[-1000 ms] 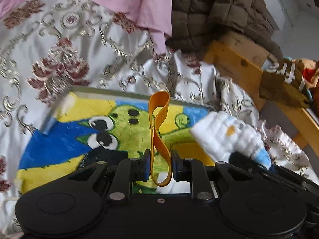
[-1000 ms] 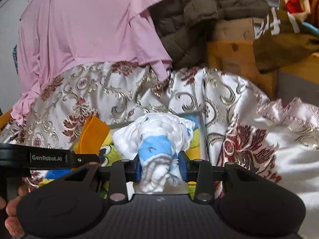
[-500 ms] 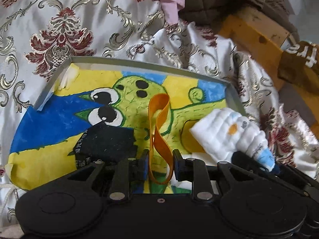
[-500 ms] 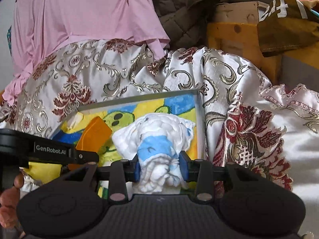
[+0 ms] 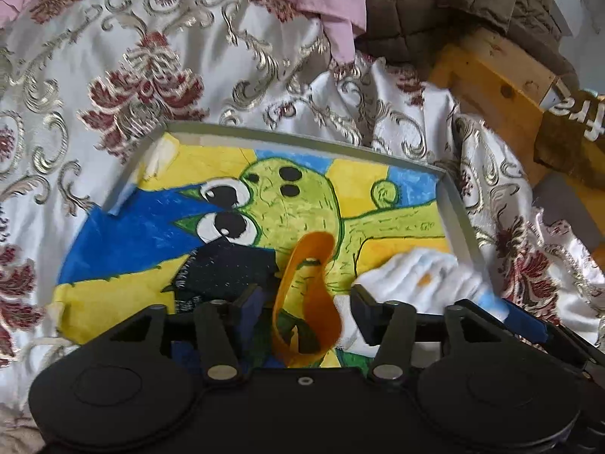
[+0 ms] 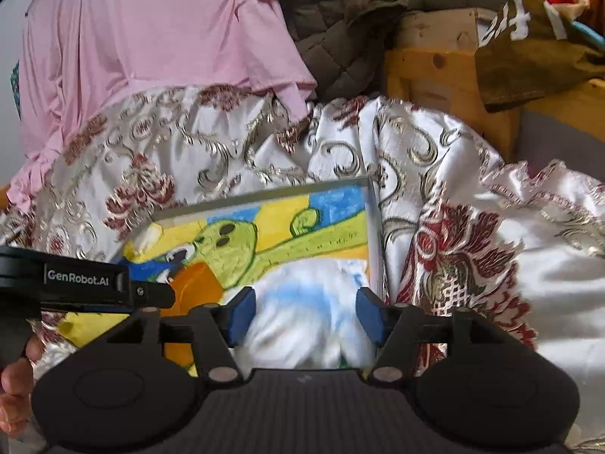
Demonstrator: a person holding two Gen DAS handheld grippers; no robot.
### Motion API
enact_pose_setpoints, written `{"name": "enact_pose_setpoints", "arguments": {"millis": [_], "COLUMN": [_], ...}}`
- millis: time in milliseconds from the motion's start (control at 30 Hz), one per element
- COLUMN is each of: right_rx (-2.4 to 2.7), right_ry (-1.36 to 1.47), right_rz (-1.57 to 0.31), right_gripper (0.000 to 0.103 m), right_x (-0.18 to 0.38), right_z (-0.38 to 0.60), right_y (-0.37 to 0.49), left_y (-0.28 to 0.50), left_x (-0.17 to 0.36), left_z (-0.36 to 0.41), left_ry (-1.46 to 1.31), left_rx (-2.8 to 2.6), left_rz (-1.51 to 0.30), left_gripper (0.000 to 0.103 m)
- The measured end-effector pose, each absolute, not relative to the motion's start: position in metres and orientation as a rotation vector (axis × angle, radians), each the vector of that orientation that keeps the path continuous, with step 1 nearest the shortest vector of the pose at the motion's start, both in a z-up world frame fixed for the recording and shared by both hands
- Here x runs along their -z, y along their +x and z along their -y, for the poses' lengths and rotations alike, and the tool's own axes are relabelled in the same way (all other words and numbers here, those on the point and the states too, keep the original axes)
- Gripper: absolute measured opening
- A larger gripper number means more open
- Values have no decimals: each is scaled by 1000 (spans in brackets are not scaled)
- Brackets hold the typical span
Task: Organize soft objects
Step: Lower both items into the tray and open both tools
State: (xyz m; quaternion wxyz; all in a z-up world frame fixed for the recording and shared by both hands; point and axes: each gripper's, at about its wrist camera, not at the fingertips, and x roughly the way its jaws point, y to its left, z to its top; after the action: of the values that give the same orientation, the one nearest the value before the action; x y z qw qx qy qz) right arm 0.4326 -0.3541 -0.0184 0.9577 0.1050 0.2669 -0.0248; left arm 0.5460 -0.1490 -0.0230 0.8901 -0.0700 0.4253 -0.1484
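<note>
One shallow grey-rimmed tray [image 5: 459,212] with a painted green cartoon creature on yellow and blue lies on the white, gold and maroon brocade bedspread [image 5: 113,87]. Three soft things sit in it: one orange elastic loop band [image 5: 308,295], one white-and-blue knitted bundle [image 5: 423,280], one black speckled cloth [image 5: 227,268].

Left tool [image 5: 304,310]: jaws have just been opening, released, with the band standing loose between them, touching neither pad. Right tool [image 6: 304,312]: jaws also just opening, released; the bundle [image 6: 302,302] lies between the pads at the tray's 4 o'clock corner, motion-blurred, so contact is hard to judge.

One pink garment [image 6: 151,45] at 11 o'clock and one brown quilted jacket [image 6: 340,26] at 12 are both cut off. The black cloth is half hidden behind the left tool. One hand [image 6: 17,374] is partly visible at 8 o'clock.
</note>
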Motion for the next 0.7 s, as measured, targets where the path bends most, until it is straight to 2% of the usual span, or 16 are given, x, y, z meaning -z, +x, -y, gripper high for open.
{"name": "enact_pose_setpoints", "arguments": {"millis": [133, 200, 433, 700], "right_rx": [52, 47, 22, 0], "right_ry": [238, 241, 215, 206], "right_rz": [-465, -424, -314, -199], "right_gripper": [79, 83, 95, 101], "right_x": [-6, -20, -60, -86], "right_z": [354, 354, 347, 333], "right_y": [411, 397, 348, 282], "left_y": [526, 514, 461, 385], "left_x": [-1, -13, -58, -97], "left_z": [138, 132, 103, 85], "left_ry": [-172, -179, -225, -205], "left_rx": [296, 290, 294, 318], "left_rz": [-824, -793, -686, -552], "left_gripper": [65, 73, 81, 89]}}
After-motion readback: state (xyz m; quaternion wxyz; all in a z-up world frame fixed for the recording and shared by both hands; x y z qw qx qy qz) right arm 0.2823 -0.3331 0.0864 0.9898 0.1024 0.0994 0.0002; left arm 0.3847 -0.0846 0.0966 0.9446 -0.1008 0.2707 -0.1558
